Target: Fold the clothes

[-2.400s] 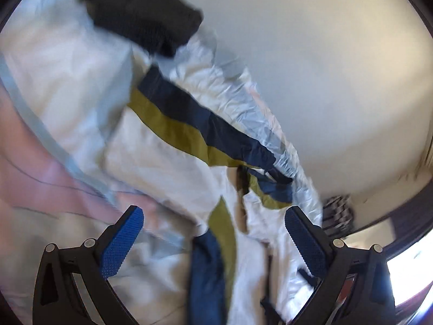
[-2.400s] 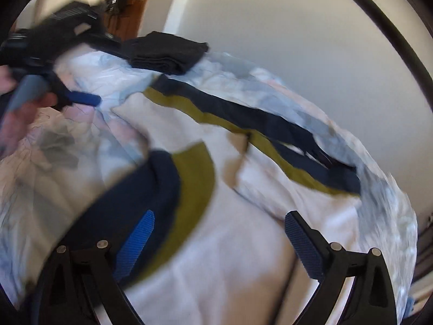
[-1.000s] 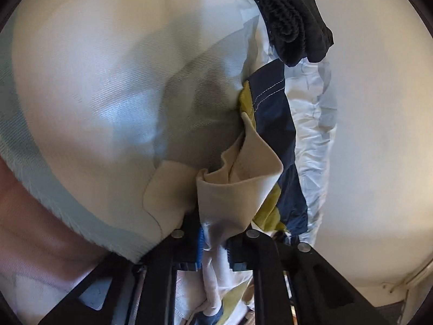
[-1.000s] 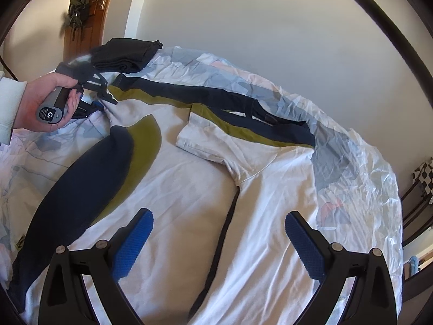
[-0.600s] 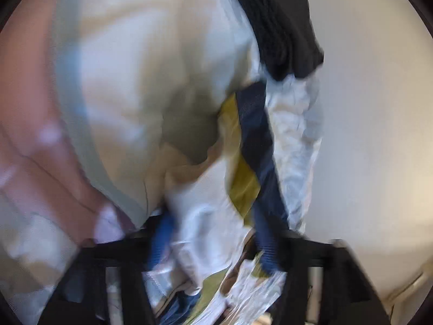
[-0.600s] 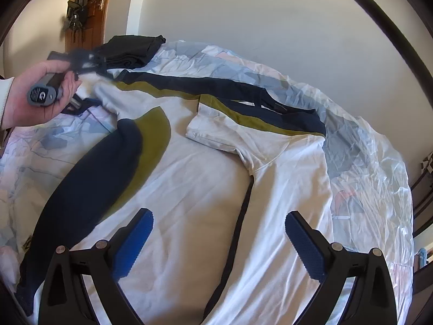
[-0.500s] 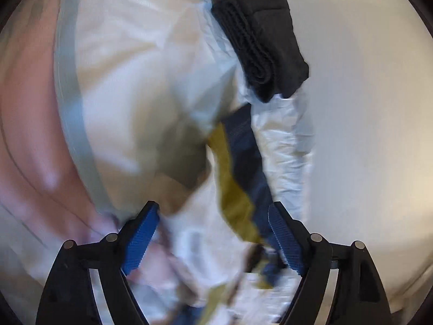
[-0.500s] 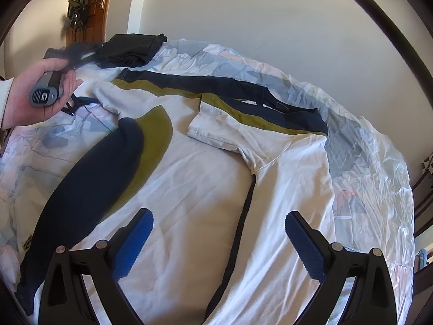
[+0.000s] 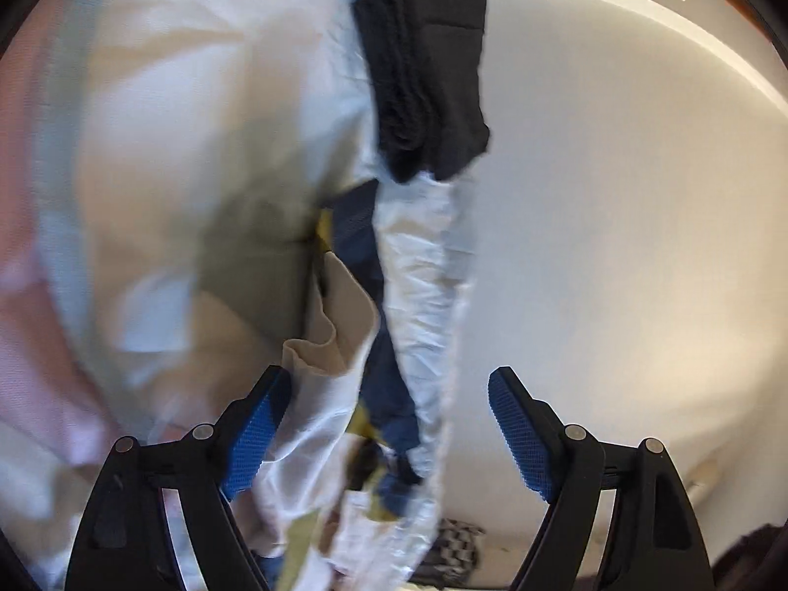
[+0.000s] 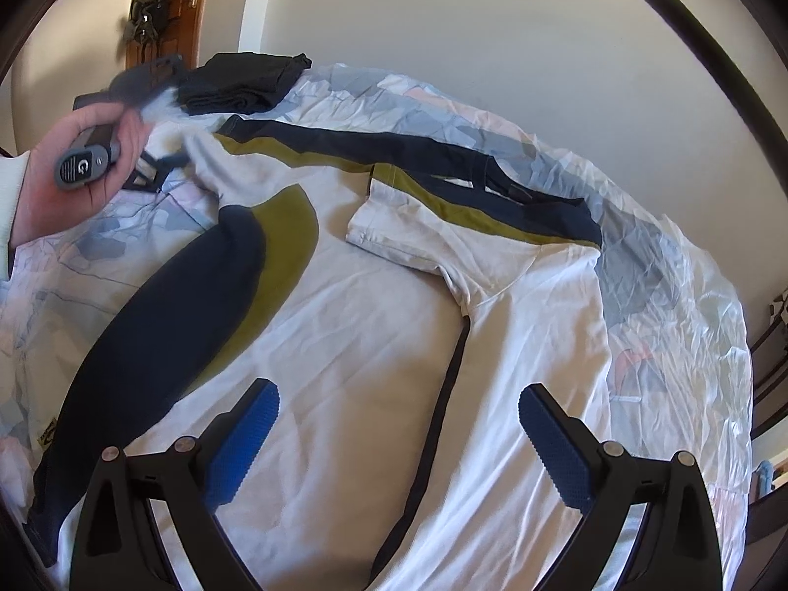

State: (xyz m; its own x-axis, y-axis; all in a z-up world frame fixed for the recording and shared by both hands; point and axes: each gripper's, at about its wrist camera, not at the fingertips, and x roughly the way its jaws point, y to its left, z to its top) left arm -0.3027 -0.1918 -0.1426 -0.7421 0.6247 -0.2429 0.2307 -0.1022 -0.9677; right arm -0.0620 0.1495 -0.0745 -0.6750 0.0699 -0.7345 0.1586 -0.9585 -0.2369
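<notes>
A white shirt [image 10: 369, 320] with navy and olive bands lies spread on the bed, one sleeve folded in over its chest. My right gripper [image 10: 399, 391] hovers open above its lower body with nothing between the pads. At the shirt's far left corner a hand [image 10: 93, 167] holds my left gripper [image 10: 180, 113], blurred there. In the left wrist view the left gripper [image 9: 389, 379] stands open; the shirt's cream corner [image 9: 335, 344] lies loose between the fingers, close by the left pad [image 9: 256, 433].
A folded dark garment [image 10: 241, 81] sits at the bed's far corner, also above the shirt [image 9: 428, 74] in the left wrist view. The patterned bedsheet [image 10: 665, 271] runs along a pale wall [image 10: 492, 24]. A wooden door [image 10: 157, 10] stands behind; a checkered cloth [image 9: 453, 551] lies low.
The left gripper was shut on the shirt's corner a second ago; it has opened and let the corner go, and it has tilted. The right gripper has stayed where it was, open.
</notes>
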